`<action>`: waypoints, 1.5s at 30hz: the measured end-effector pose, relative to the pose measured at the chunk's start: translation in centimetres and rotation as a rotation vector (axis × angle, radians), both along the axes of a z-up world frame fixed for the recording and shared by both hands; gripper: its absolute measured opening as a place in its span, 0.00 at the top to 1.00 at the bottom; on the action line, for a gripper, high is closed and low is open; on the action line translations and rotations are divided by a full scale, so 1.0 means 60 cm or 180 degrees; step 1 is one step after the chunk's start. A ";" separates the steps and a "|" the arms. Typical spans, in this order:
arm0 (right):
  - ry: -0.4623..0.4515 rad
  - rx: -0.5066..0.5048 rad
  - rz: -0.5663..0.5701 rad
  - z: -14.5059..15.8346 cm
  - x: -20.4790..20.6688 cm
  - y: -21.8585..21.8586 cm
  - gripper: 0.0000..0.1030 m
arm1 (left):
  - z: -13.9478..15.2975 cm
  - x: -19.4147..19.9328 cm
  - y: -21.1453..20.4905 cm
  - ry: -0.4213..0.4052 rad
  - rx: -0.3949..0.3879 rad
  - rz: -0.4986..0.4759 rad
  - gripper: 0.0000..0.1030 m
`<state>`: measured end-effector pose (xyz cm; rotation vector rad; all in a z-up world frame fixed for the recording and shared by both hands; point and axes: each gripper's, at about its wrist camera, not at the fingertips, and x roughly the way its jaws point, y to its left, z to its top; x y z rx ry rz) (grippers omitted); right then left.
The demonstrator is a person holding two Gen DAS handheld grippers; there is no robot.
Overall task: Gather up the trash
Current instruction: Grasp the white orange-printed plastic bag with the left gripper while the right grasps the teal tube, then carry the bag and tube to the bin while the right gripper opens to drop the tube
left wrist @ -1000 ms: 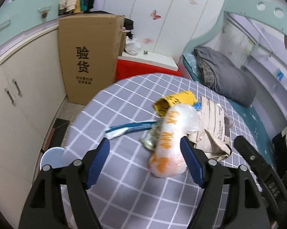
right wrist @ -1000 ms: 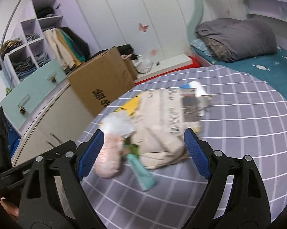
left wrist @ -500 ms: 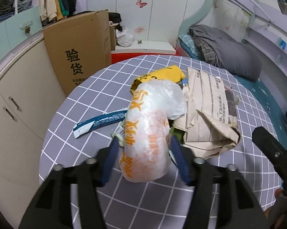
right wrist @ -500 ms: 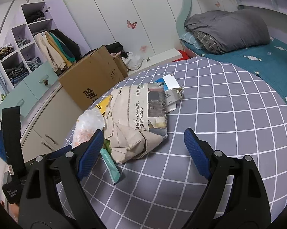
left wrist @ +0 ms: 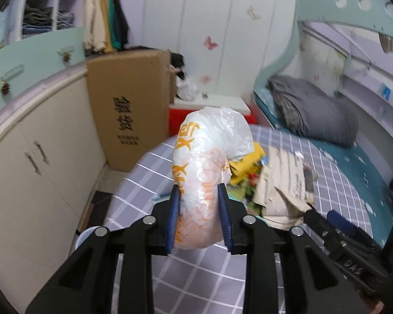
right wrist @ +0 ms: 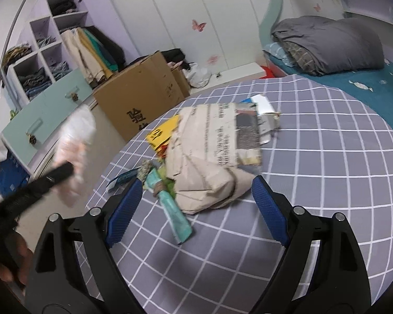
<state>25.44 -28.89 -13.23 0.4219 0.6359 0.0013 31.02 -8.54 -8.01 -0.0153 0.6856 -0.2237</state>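
Bag (left wrist: pixel 206 178) sits pinched between the pads of the left gripper (left wrist: pixel 199 219), clear of the table (left wrist: pixel 196 282), its upper half rising past the jaw tips and flopping right. Right gripper (right wrist: pixel 193 209) hangs with jaws spread wide; the newspaper (right wrist: pixel 214 154) lies ahead between them, a teal wrapper (right wrist: pixel 174 214) nearer the left jaw. Soft, slick plastic could creep out of the squeeze, and the drooping top may snag the yellow wrapper (left wrist: pixel 244 163) beside it.

Cardboard box (left wrist: pixel 129 110): black characters 验货; smaller print beneath illegible; newspaper (right wrist: pixel 222 141) print too small
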 end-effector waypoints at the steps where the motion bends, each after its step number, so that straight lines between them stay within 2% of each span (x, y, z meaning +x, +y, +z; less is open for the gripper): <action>1: 0.0013 -0.0047 0.0055 0.001 0.004 0.010 0.18 | 0.005 -0.004 0.012 -0.0014 -0.0017 0.0050 0.73; 4: 0.0060 -0.0185 0.0200 0.000 0.017 0.036 0.19 | 0.010 -0.008 0.041 0.0006 -0.0034 0.0153 0.73; 6: 0.0145 -0.0334 0.0358 -0.005 0.034 0.062 0.23 | 0.010 -0.009 0.054 0.0016 -0.0014 0.0202 0.73; 9: 0.0270 -0.0490 0.0571 -0.018 0.057 0.091 0.46 | 0.004 -0.014 0.075 0.0050 0.0023 0.0271 0.73; 13: 0.0524 -0.0761 0.0597 -0.041 0.081 0.110 0.46 | -0.009 -0.021 0.102 0.0114 0.0026 0.0329 0.73; 14: 0.0553 -0.0811 0.0589 -0.044 0.082 0.113 0.48 | -0.011 -0.022 0.108 0.0126 0.0018 0.0341 0.73; 17: 0.0689 -0.0887 0.0647 -0.056 0.088 0.120 0.79 | -0.019 -0.025 0.126 0.0169 -0.0022 0.0365 0.73; 20: 0.0714 -0.0919 0.0757 -0.061 0.085 0.122 0.86 | -0.024 -0.029 0.140 0.0194 -0.0045 0.0382 0.73; 30: 0.0324 -0.0646 0.0785 -0.006 0.007 0.143 0.89 | -0.032 -0.048 0.188 0.0205 -0.0148 0.0420 0.73; 41: -0.0157 -0.0800 0.0479 0.068 -0.033 0.172 0.89 | -0.042 -0.062 0.254 0.0225 -0.0290 0.0514 0.73; 45: -0.0301 -0.0810 0.0487 0.095 -0.034 0.192 0.89 | -0.044 -0.064 0.276 0.0224 -0.0336 0.0557 0.73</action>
